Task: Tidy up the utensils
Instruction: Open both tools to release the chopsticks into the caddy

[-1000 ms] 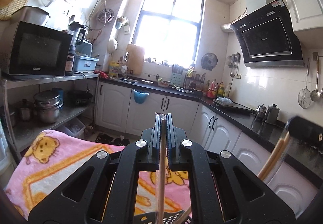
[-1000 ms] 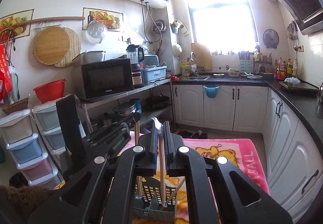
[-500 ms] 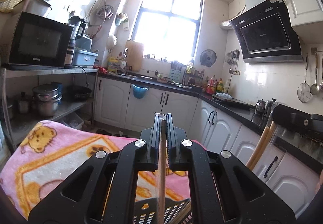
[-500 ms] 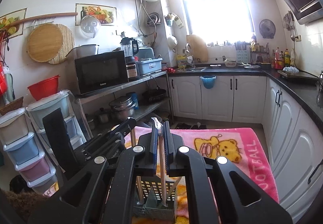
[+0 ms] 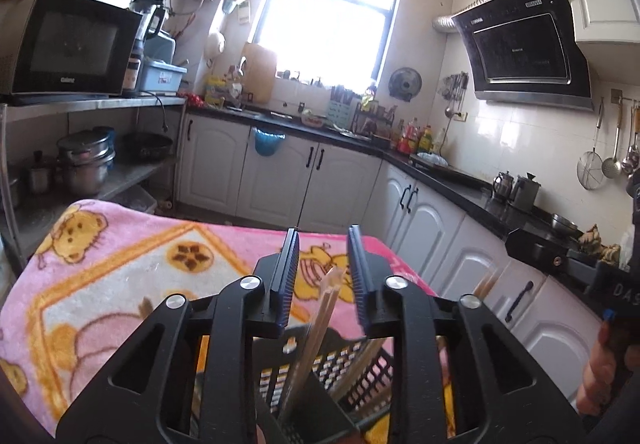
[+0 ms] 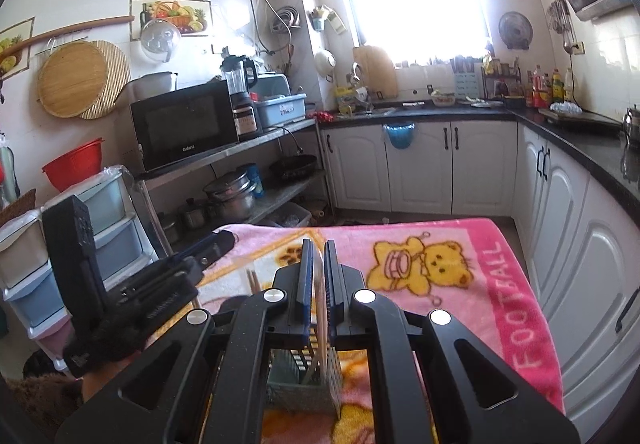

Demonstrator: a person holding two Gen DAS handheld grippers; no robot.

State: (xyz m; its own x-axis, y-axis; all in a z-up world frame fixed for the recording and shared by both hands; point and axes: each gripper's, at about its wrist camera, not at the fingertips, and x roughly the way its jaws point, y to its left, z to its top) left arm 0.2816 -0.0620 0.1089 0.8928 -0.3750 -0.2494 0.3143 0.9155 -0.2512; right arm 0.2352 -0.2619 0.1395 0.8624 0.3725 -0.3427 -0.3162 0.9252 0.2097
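Note:
A dark perforated utensil basket [image 5: 344,368] stands on the pink bear blanket [image 5: 120,276]; it also shows in the right wrist view [image 6: 304,384]. My left gripper [image 5: 323,268] is open right above the basket. A pale wooden chopstick [image 5: 320,328] stands loose between its jaws, leaning in the basket. My right gripper [image 6: 318,276] is shut on another wooden chopstick [image 6: 319,328], whose lower end reaches down into the basket. The left gripper [image 6: 160,276] appears at the left of the right wrist view.
White cabinets [image 6: 420,168] with a dark counter run along the back and right. A metal shelf [image 6: 224,156] with a microwave [image 6: 184,124] and pots stands on the left. Plastic drawers [image 6: 24,256] are at the far left.
My left gripper has opened and let go of its chopstick, which now leans in the basket. Both grippers have dropped lower toward the basket. The right gripper stays shut on its chopstick.

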